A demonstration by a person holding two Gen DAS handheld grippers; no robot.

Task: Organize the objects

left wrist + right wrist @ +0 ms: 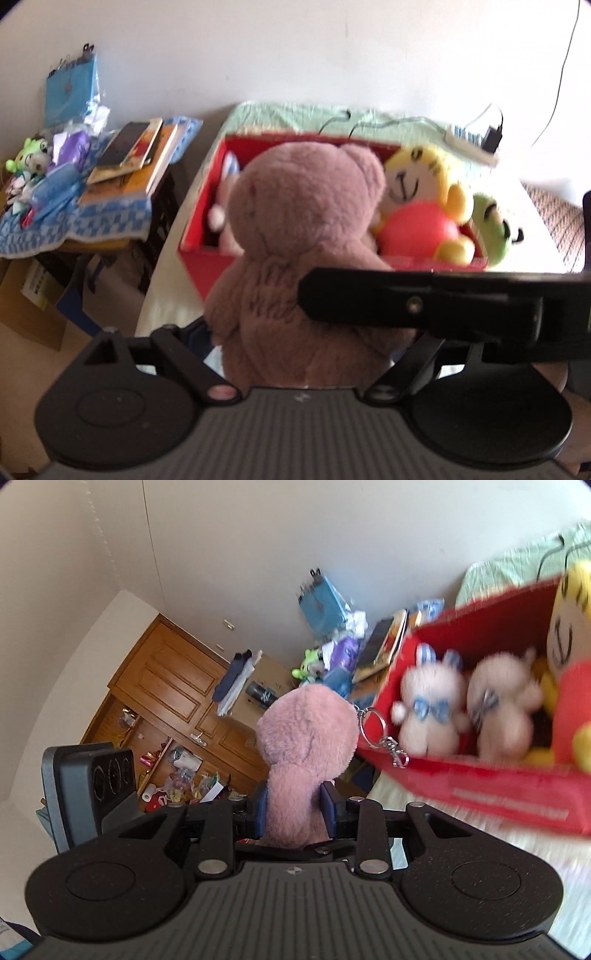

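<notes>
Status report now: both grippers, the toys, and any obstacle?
Left gripper shut on brown bear. Right gripper shut on pink plush. Red box nearly full.

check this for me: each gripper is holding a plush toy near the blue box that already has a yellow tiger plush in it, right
Not quite: the box is red, not blue, as both wrist views show. The rest holds: the left gripper holds a brownish-pink bear, the right gripper a pink plush, and the yellow tiger plush sits in the box.

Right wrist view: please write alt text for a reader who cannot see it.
The right hand-held gripper is shut on a pink plush toy with a keyring, beside a red box holding two white bunnies and a yellow plush.
</notes>
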